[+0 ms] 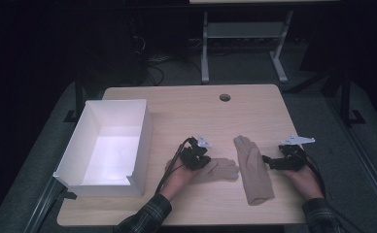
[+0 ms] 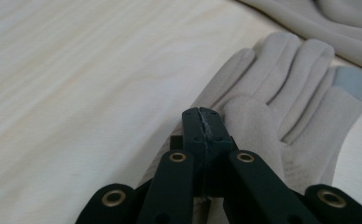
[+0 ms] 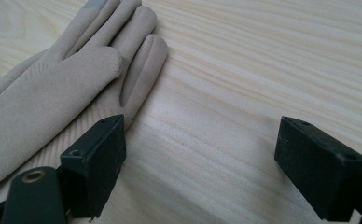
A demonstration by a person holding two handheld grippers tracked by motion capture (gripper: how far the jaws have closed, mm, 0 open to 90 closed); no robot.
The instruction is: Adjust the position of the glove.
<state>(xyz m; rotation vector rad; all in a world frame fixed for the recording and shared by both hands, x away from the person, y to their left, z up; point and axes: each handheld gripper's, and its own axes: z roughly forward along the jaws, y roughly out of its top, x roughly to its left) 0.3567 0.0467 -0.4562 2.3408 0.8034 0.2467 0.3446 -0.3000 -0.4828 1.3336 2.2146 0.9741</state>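
Beige gloves, two of them, lie flat on the pale wood table (image 1: 186,109), between the person's two hands. One glove (image 1: 220,170) lies crosswise with its fingers pointing toward the person's right; the other glove (image 1: 253,170) lies lengthwise just beside it, fingers pointing away from the person, cuff near the front edge. Seen from above, the left gripper (image 1: 196,158) sits at the cuff end of the crosswise glove, held in the left hand (image 1: 177,177), with its cable trailing back toward the plaid sleeve (image 1: 147,216). In the left gripper view, the gripper (image 2: 201,116) has its jaws pressed together, tips resting over the palm of the glove (image 2: 286,107); whether any fabric is pinched between them cannot be told. A grey fingertip patch (image 2: 352,83) marks one finger, and part of the second glove (image 2: 319,23) crosses the upper right corner. The right gripper (image 1: 269,162), in the right hand (image 1: 305,179), lies just beside the lengthwise glove's right edge. In the right gripper view, that gripper (image 3: 200,149) has its jaws wide apart over bare wood, and the glove (image 3: 53,88) reaches one jaw from the left. A white box (image 1: 75,145), open-topped, stands on the table's left side, well apart from both gloves.
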